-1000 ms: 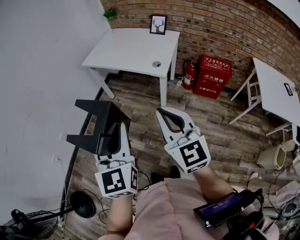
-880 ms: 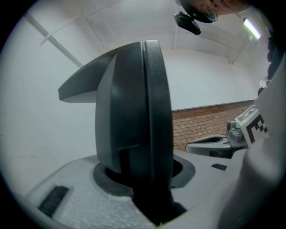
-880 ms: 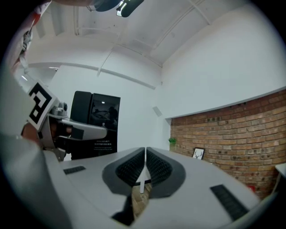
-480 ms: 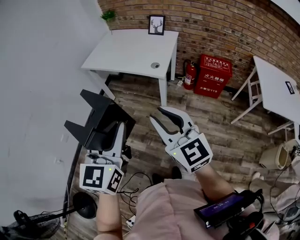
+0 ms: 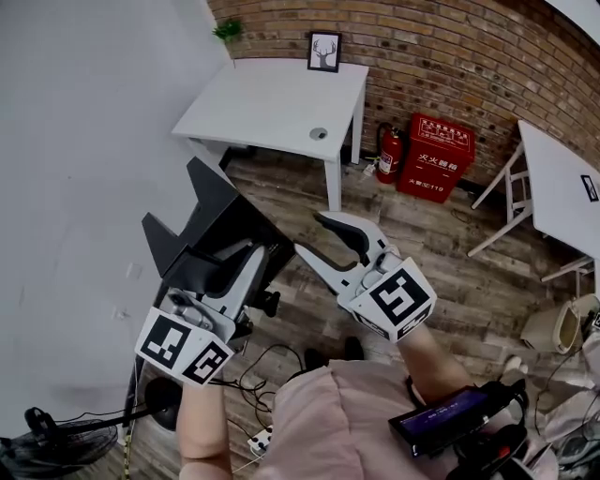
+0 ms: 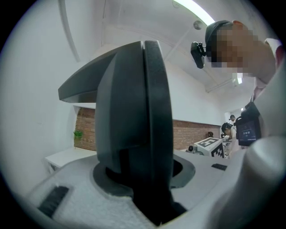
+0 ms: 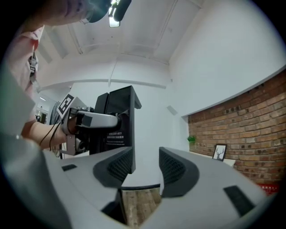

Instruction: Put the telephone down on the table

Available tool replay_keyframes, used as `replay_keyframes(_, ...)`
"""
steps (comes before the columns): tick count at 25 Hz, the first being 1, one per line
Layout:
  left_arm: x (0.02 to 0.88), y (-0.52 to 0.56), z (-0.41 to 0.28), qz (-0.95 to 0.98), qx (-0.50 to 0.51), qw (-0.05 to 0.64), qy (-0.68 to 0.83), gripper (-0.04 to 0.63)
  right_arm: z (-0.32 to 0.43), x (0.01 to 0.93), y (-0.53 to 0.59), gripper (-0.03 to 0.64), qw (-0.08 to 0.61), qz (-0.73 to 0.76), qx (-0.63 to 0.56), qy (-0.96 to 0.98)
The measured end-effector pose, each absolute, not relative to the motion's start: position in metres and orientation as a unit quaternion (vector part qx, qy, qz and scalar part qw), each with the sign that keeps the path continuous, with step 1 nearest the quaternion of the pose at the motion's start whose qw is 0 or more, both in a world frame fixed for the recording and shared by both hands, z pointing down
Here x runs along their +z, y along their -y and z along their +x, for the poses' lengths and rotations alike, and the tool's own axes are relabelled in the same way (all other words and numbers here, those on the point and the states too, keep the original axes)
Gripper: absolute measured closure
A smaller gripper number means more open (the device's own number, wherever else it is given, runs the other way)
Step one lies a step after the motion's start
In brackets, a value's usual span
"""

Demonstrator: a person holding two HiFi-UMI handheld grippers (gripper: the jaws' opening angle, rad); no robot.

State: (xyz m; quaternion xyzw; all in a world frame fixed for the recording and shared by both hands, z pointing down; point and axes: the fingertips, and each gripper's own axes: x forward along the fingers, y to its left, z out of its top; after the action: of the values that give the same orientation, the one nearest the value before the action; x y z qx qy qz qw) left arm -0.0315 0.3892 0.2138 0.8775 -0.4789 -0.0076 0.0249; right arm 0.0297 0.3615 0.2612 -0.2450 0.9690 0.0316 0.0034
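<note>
The telephone, a black angular body, hangs in the air over the wooden floor with my left gripper shut on its lower edge. In the left gripper view the telephone stands edge-on between the jaws and fills the middle. My right gripper is just to its right, apart from it, and its jaws are opening with nothing between them. The right gripper view shows the telephone held by the other gripper beyond my right gripper. The white table stands farther ahead by the brick wall.
On the table's far edge are a framed deer picture and a small plant. A fire extinguisher and a red box stand by the wall. A second white table is at the right. Cables lie on the floor.
My left gripper has swung and tilted with the telephone, lifting it a little. The right gripper has stayed put and its jaws have gone from shut to parted.
</note>
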Motion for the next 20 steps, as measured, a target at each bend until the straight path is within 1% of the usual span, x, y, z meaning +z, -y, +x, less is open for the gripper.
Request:
replay_keyframes(6, 0.211, -0.383, -0.014, 0.896, 0.023, 0.000, 0.444, 0.426, 0.039, 0.260, -0.361, 0.423, 0.013, -0.189, 0.006, -0.982)
replay_keyframes(8, 0.214, -0.380, -0.009, 0.900, 0.028, -0.001, 0.434, 0.426, 0.040, 0.257, -0.368, 0.367, 0.016, -0.151, 0.003, -0.988)
replay_keyframes(12, 0.219, -0.378, 0.000, 0.912, 0.033, 0.002, 0.409, 0.426, 0.037, 0.260, -0.379, 0.324, 0.003, -0.092, 0.013, -0.996)
replay_keyframes(16, 0.223, -0.380, 0.011, 0.929, 0.033, 0.011, 0.368, 0.426, 0.029, 0.264, -0.381, 0.305, -0.005, -0.056, 0.003, -0.998)
replay_keyframes(20, 0.228, -0.378, 0.018, 0.945, 0.049, 0.005, 0.324, 0.426, 0.017, 0.271, -0.379, 0.302, -0.012, -0.018, -0.017, -1.000)
